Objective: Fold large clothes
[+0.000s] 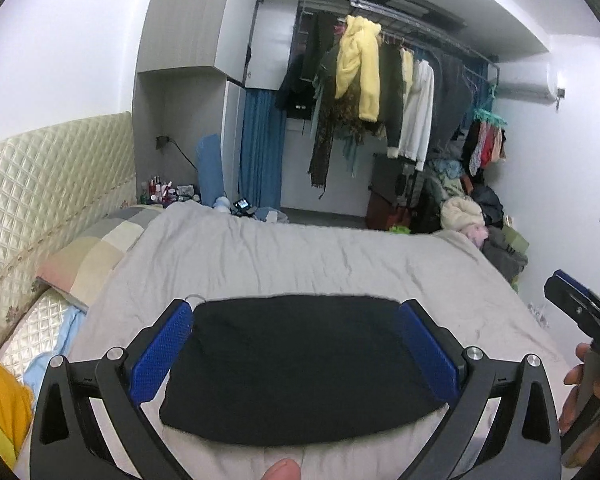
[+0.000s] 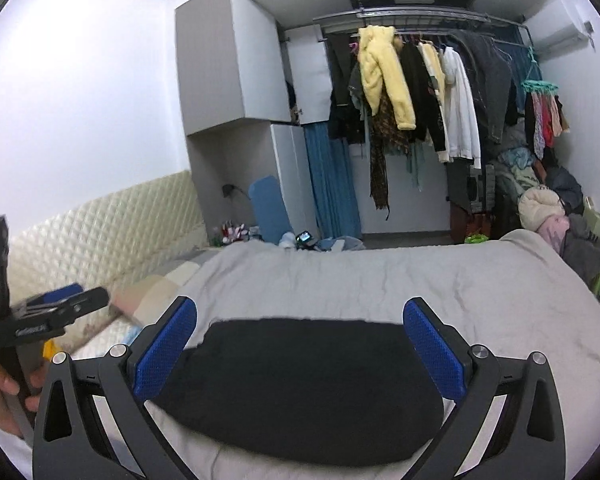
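Folded black garment (image 1: 300, 364) lying flat on the grey bedspread (image 1: 300, 256), framed between the spread, empty blue-padded fingers of the left gripper (image 1: 296, 312) and right gripper (image 2: 300, 312), both held above it, pillow (image 1: 96, 256) at left.

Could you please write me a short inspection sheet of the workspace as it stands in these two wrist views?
Surface: bed under a wrinkled grey cover.
Job's things: black garment lies as a flat compact bundle on the near part of the cover.
Clutter: pillow at the headboard side; bottles beyond the bed; clothes pile by the far corner.
Grippers: left gripper and right gripper both open, fingers empty, above the garment.
Cables: one dark cord from a wall socket.
Surroundings: clothes rail full of hanging garments, blue curtain, air conditioner, grey cupboards.
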Demonstrator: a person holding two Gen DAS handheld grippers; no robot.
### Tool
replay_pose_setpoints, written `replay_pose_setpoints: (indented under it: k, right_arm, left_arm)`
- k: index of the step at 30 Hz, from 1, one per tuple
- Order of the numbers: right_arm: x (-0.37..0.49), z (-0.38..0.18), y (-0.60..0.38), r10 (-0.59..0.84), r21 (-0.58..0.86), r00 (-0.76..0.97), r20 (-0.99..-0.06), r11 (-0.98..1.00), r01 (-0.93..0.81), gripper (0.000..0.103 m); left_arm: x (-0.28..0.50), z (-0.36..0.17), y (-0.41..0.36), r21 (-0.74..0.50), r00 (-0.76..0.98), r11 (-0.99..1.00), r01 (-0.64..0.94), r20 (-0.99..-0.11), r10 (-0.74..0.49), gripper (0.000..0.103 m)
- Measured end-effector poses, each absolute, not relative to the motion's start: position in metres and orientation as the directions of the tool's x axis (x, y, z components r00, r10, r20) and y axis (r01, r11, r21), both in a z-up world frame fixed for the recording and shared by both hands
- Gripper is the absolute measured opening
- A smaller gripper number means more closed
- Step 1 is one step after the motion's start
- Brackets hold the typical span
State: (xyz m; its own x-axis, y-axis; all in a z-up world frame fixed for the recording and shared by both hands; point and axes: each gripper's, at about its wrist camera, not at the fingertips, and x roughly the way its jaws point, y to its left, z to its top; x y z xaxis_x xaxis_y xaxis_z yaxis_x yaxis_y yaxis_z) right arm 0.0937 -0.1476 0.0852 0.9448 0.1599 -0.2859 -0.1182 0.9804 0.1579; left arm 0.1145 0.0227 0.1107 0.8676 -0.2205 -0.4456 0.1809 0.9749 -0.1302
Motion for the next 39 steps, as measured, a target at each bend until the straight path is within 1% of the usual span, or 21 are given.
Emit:
replay_pose_setpoints:
  k: [4,12,16,21,26,39]
  right_arm:
    - [0.069,0.077,-0.138,0.16,0.139,0.945,-0.285,0.982,-0.124,0.103]
    - [0.043,0.043,-0.124,0.149,0.115,0.933,-0.329,0.986,-0.118,0.103]
    - [0.037,0.021,-0.125,0.138,0.129,0.931,-0.339,0.987,-0.099,0.103]
    - [0.044,-0.006,-0.124,0.145,0.14,0.914,-0.38,0.985,-0.098,0.103]
    - [0.05,-0.029,-0.121,0.159,0.15,0.896,-0.415,0.983,-0.106,0.103]
    - [0.054,-0.038,-0.124,0.144,0.154,0.892,-0.428,0.984,-0.085,0.103]
  left_arm:
    - [0.086,0.103,0.01,-0.088,0.863,0.977,0.194,-0.459,-0.213,0.103]
    - [0.037,0.076,0.004,-0.111,0.86,0.969,0.222,-0.445,-0.248,0.103]
    - [0.038,0.053,0.001,-0.126,0.843,0.965,0.23,-0.47,-0.262,0.103]
    - [0.042,0.024,0.0,-0.109,0.831,0.972,0.207,-0.504,-0.234,0.103]
    - [0.05,0.008,0.004,-0.117,0.826,0.976,0.181,-0.521,-0.216,0.103]
    - [0.063,-0.004,0.007,-0.112,0.815,0.983,0.145,-0.55,-0.183,0.103]
